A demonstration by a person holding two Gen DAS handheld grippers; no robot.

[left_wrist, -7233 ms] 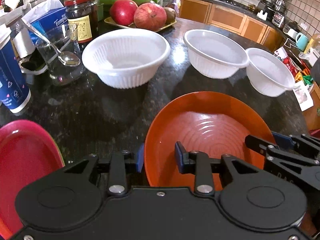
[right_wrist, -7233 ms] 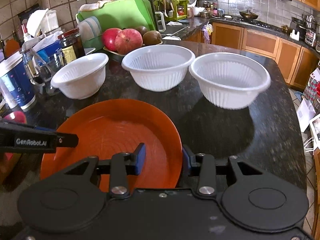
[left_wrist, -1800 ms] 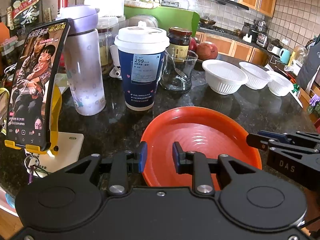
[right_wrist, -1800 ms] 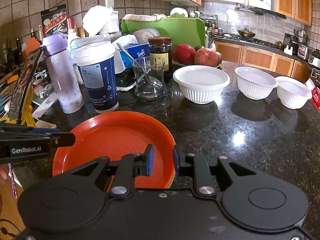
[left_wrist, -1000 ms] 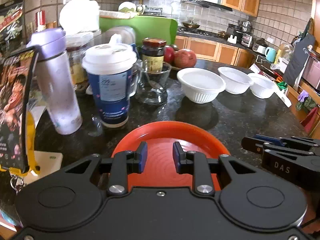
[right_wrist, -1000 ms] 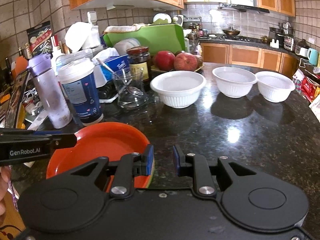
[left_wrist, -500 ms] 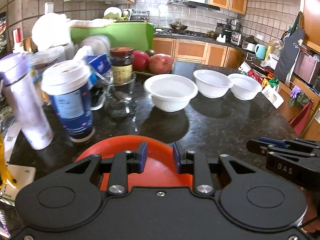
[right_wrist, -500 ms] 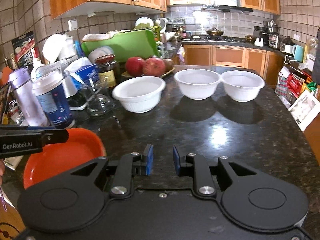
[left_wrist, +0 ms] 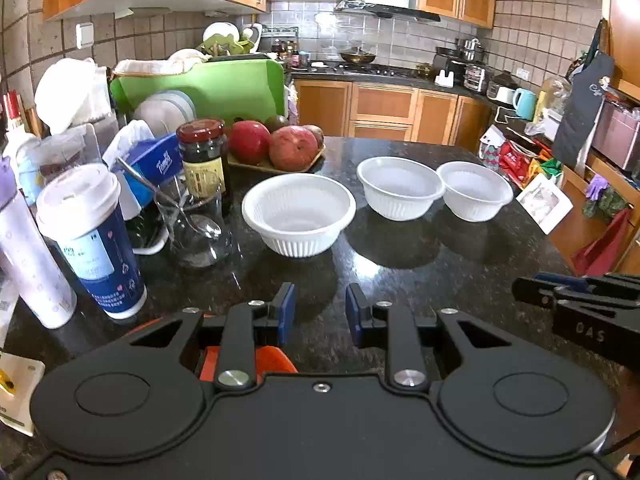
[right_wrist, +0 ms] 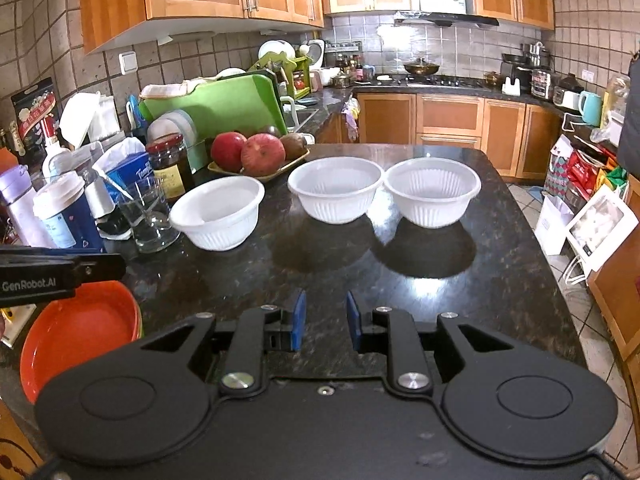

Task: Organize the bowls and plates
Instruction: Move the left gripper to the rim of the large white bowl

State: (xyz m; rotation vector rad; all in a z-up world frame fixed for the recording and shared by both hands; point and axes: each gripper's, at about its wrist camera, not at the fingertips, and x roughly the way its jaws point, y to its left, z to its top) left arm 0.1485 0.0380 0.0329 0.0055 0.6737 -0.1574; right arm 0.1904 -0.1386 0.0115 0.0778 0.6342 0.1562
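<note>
Three white bowls (right_wrist: 219,217) (right_wrist: 335,189) (right_wrist: 432,191) stand in a row beyond the jaws. One orange plate (right_wrist: 76,332) lies left of them, its stack uncountable. One paper cup (right_wrist: 66,214), one jar (right_wrist: 168,166) further left.

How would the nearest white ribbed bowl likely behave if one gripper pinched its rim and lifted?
The nearest white bowl looks thin and ribbed like disposable plastic, so it is probably light and may flex at the rim. Its glossy surface could slip between the fingers. The wide, flat-standing base suggests it would slide on the polished counter rather than tip.
</note>
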